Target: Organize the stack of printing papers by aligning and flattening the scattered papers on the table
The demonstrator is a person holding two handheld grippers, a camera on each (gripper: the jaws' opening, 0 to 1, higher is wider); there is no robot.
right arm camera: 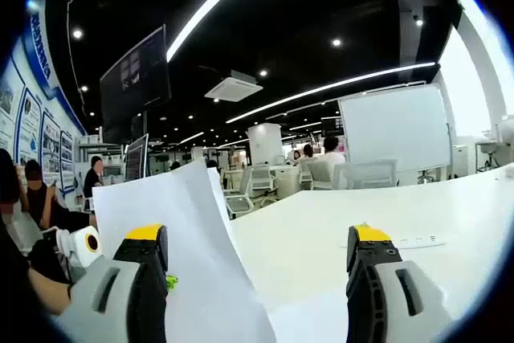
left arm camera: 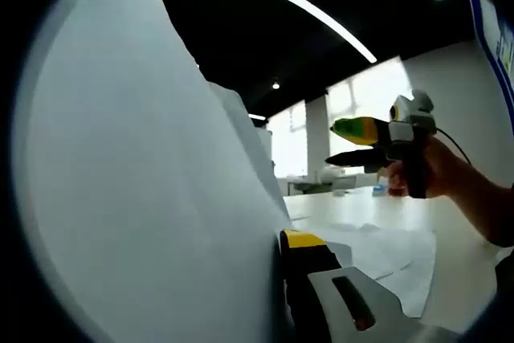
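Your left gripper (left arm camera: 283,279) clamps the upright papers (left arm camera: 144,198); your right gripper (right arm camera: 255,256) gapes beside them above the table (right arm camera: 337,230); no readable writing

Facing views, shared raised paper (left arm camera: 144,198)

No readable text anywhere: the blue wall posters (right arm camera: 24,110) left of the hanging dark screen (right arm camera: 135,78) carry print, and the screen too, all too small to make out.
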